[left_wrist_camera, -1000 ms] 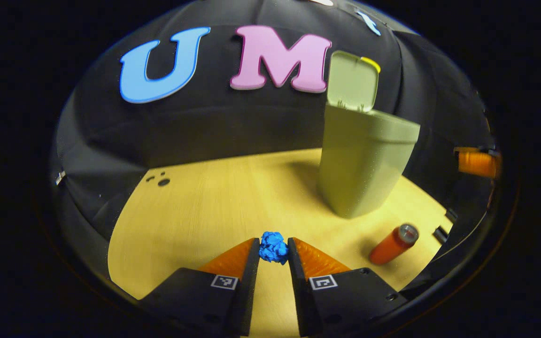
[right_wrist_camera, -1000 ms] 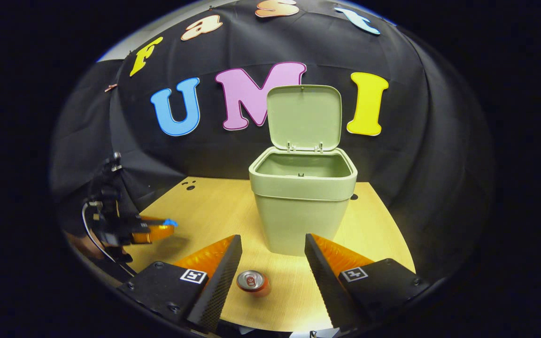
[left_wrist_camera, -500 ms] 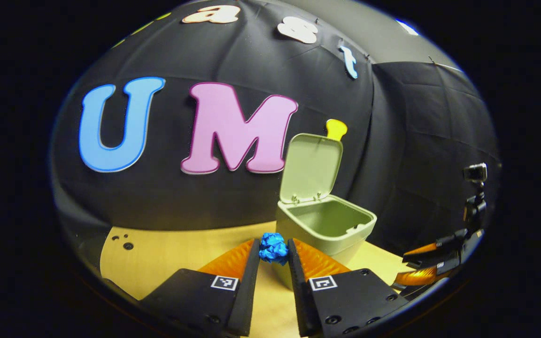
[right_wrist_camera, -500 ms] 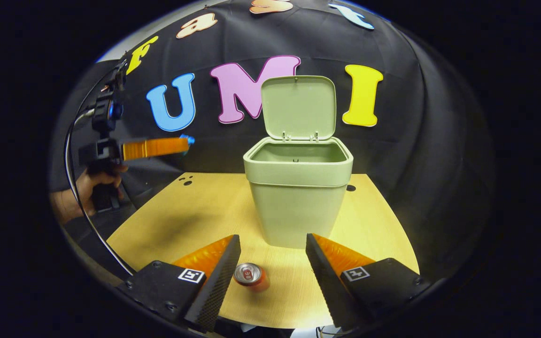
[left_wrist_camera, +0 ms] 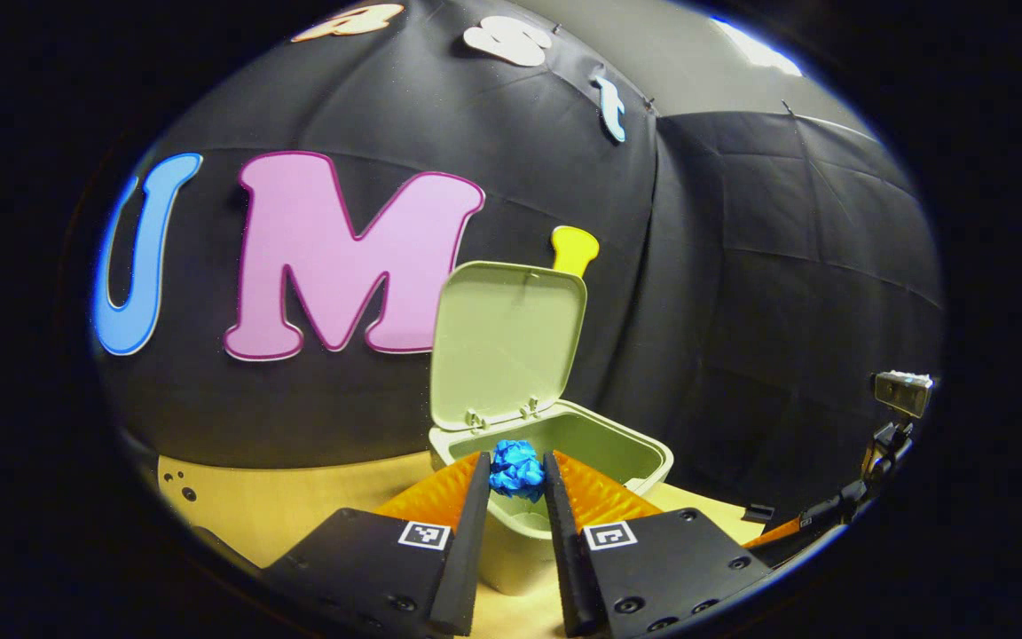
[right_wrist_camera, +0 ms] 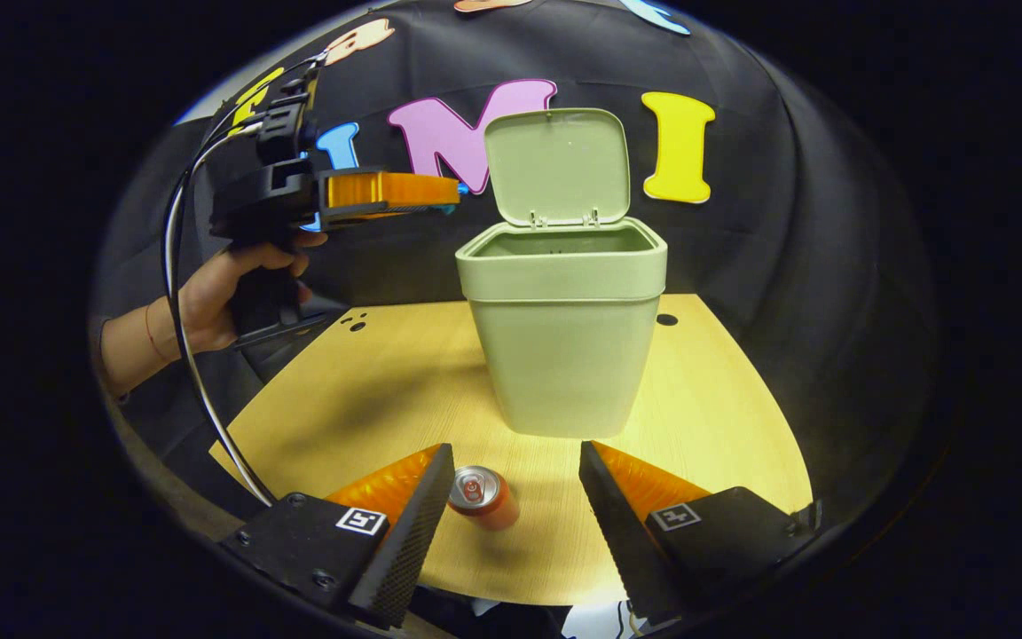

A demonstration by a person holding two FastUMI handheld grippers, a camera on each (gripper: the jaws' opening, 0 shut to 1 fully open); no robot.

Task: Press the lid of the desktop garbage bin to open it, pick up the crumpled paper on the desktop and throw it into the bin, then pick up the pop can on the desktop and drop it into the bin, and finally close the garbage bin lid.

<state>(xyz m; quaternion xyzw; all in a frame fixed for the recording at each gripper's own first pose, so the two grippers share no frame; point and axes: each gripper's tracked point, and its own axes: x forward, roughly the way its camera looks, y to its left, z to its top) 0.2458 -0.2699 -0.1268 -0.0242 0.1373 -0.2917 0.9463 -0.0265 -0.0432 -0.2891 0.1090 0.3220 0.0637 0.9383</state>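
Note:
My left gripper is shut on the blue crumpled paper and holds it in the air over the near rim of the pale green bin. The bin's lid stands open and upright. In the right gripper view the left gripper hangs level, just left of the bin and slightly above its rim, with the lid raised behind. My right gripper is open, low over the table. The orange pop can lies on its side between its fingers, nearer the left one, untouched.
A hand holds the left gripper, and a cable hangs from it down to the table's left edge. The wooden table has small holes at its back left, and black cloth walls close off the back and sides.
The left gripper carried the paper up off the table and rightward to the bin's opening. The right gripper stayed low by the can, shifting only slightly.

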